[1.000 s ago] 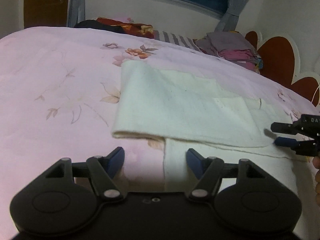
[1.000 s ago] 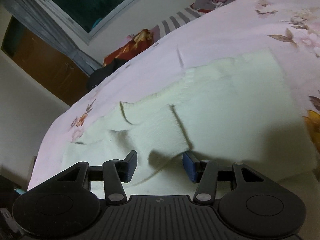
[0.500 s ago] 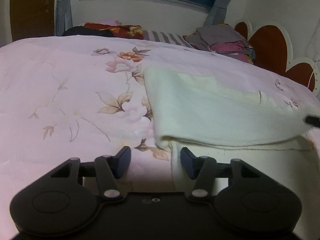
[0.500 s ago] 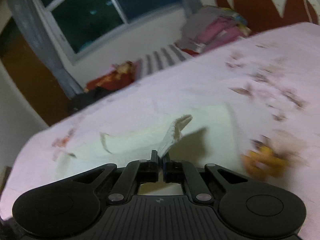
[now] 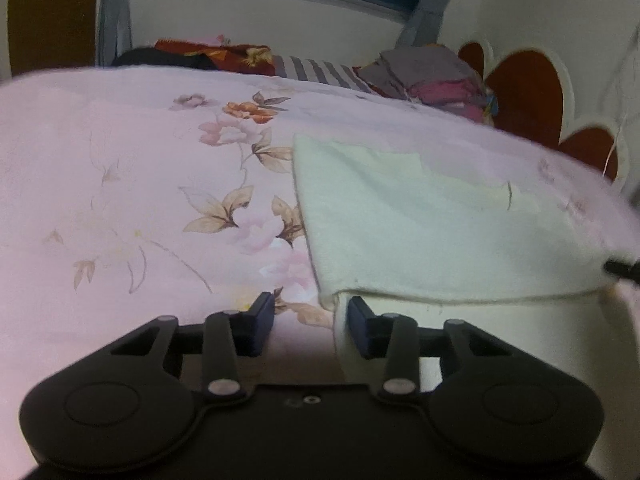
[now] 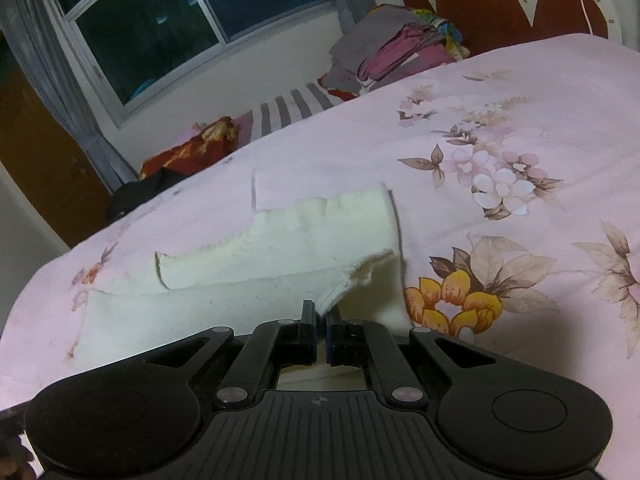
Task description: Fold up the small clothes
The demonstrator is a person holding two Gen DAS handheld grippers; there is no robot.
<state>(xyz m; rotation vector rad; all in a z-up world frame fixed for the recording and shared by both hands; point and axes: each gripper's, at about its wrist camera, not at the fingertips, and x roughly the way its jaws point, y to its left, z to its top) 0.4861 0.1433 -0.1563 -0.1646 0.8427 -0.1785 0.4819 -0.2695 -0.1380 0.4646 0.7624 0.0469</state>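
My right gripper (image 6: 322, 320) is clenched on the cloth (image 6: 280, 248) corner; my left gripper (image 5: 311, 312) has been closing, still released, the cloth's edge between its fingers, on the bed (image 5: 100, 160).

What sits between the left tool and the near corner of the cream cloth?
Nothing visible. The left tool has been closing, jaws straddling the cream cloth corner, only pink bedsheet beneath. The right tool already pinches its own edge.
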